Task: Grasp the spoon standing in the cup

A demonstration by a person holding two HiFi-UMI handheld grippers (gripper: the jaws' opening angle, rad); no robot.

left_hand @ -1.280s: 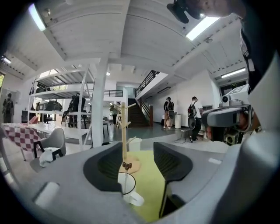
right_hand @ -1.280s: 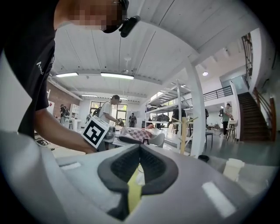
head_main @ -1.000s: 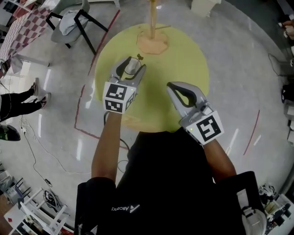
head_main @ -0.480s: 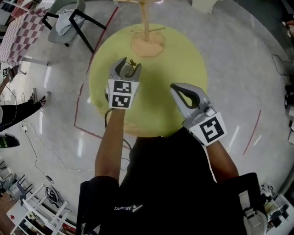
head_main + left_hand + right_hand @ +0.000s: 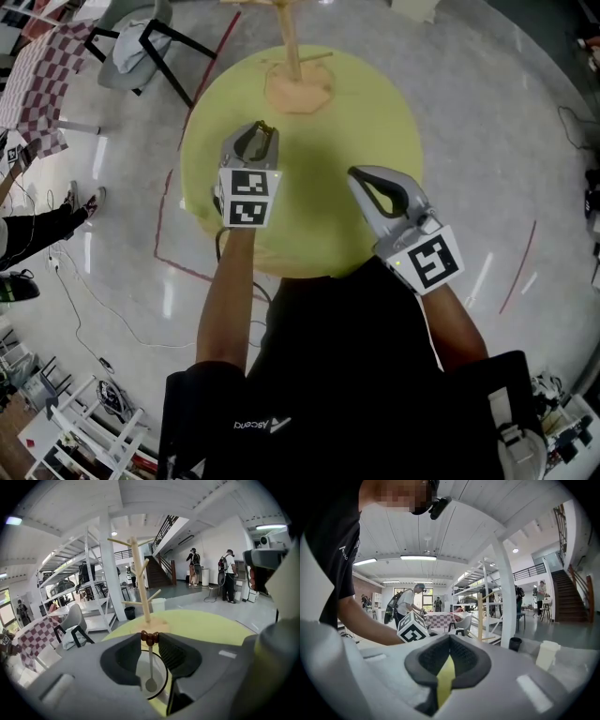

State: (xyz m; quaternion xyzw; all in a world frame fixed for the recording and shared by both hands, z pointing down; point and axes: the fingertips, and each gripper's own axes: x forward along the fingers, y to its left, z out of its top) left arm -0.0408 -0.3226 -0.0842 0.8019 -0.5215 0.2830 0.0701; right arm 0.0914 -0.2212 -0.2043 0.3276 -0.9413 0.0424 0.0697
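Yellow-green round bench, wooden mug tree at its far side. Left tongs hang over the white cup on the bench's left part. Spoon stands upright in the cup, bowl down. Left tongs are closing: the spoon's brown bow-shaped top sits between the tips and looks touched by both. Right tongs are together with nothing in them, over the bench's right part, well apart from the cup.
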